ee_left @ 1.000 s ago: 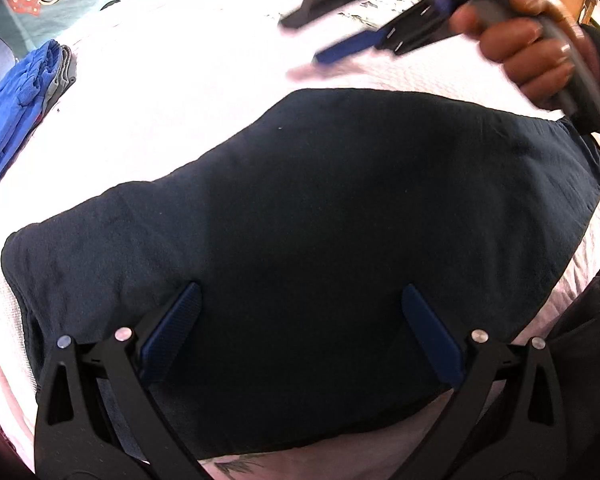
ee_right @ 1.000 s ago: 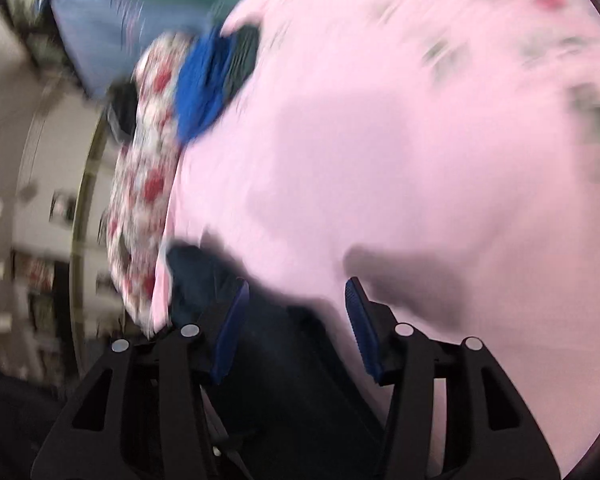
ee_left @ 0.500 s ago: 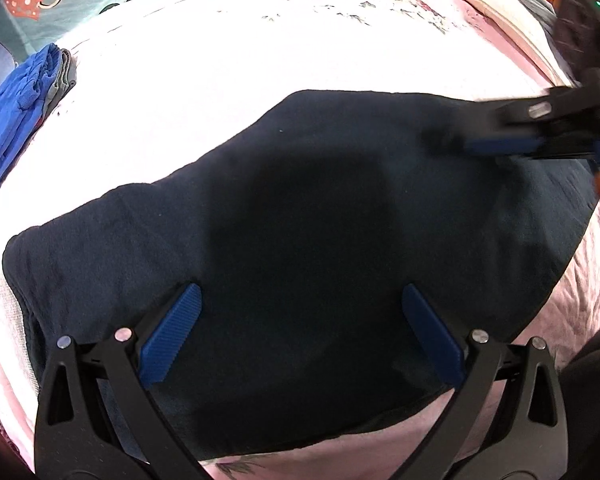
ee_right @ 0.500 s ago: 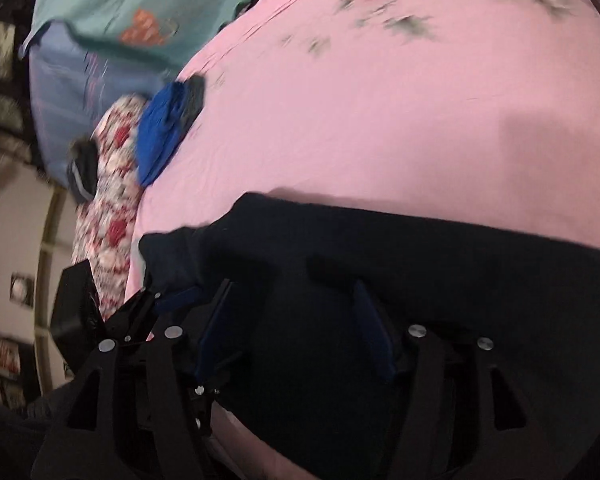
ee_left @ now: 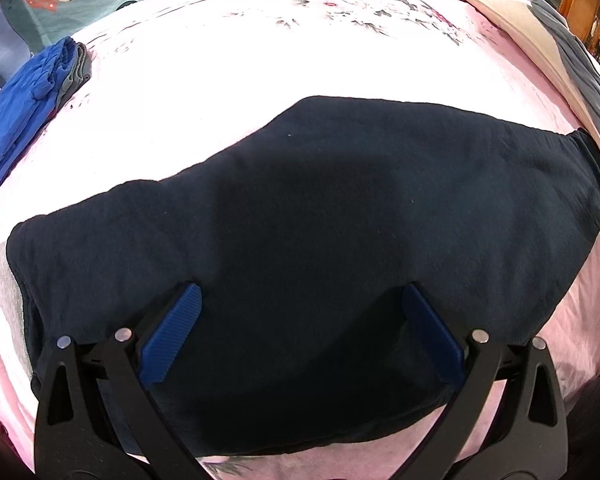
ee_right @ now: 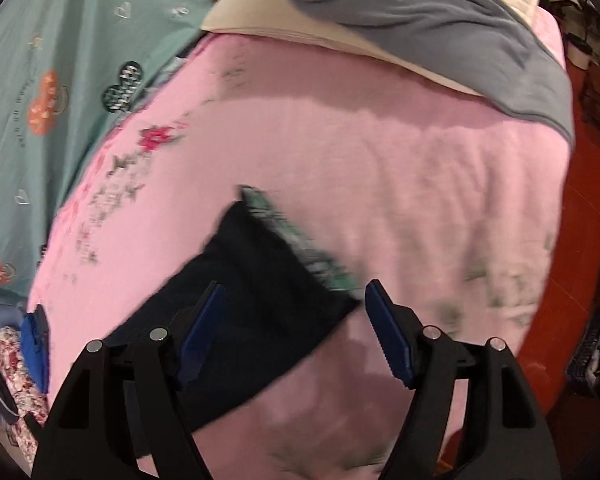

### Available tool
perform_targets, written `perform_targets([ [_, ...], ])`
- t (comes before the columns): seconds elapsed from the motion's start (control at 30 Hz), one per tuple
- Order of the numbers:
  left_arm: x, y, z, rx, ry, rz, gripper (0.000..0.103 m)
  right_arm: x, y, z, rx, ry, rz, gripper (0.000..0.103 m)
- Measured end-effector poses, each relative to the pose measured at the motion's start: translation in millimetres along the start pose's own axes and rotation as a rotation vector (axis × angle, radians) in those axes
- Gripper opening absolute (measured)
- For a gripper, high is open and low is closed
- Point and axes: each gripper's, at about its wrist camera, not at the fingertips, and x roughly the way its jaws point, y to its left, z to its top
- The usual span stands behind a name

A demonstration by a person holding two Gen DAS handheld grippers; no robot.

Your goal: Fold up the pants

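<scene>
Right gripper (ee_right: 296,328) gaping, widening — over pants (ee_right: 260,280) end.

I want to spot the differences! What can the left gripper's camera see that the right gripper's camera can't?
Only the left view shows the dark pants spread almost whole, plus the open left gripper above them.

Only the right view shows the pants' end with its greenish band and the open right gripper, empty, its jaws just opening.

Both show the pink bedspread, the blue clothes and the grey blanket.

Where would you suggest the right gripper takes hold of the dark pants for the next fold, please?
Probably the waistband end, coming from above with the open right gripper. That corner of the pants lies flat on the pink bedsheet, its edge exposed, so one finger could slip under it.
</scene>
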Motion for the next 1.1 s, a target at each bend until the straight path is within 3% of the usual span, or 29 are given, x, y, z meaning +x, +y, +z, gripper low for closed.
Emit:
perform_targets([
  [0.1,1,-1,1,-0.003,0.002,0.002,0.101,13,0,-2,-0.04,0.026,-0.017,0.073],
  [0.2,0,-5,-5,-0.011,0.006,0.007,0.101,21,-3,-4,-0.071,0.023,-0.014,0.065],
  [0.27,-5,5,-1,-0.015,0.005,0.01,0.101,27,1,-4,-0.096,0.033,-0.002,0.047],
  [0.33,-3,9,1,-0.022,0.005,0.013,0.101,34,0,-5,-0.084,0.053,0.031,0.037],
  [0.4,-3,10,0,-0.029,0.004,0.017,0.101,34,-9,-2,-0.032,0.063,0.076,0.034],
  [0.5,-3,10,0,-0.035,0.001,0.02,0.101,33,-15,1,0.024,0.088,0.131,0.019],
  [0.6,-3,11,0,-0.035,0.002,0.019,0.101,14,5,5,-0.02,0.023,0.115,0.016],
  [0.73,-4,11,1,-0.036,0.009,0.016,0.101,-28,84,-2,-0.284,-0.143,0.129,0.016],
  [0.87,-22,17,7,-0.07,-0.014,0.008,0.101,-47,171,-37,-0.587,-0.225,0.19,0.016],
  [1.0,-64,36,8,-0.105,-0.119,0.002,0.101,-39,235,-104,-0.894,-0.214,0.237,0.016],
  [1.1,-83,59,2,-0.154,-0.147,0.03,0.101,-21,264,-155,-1.06,-0.144,0.289,0.016],
])
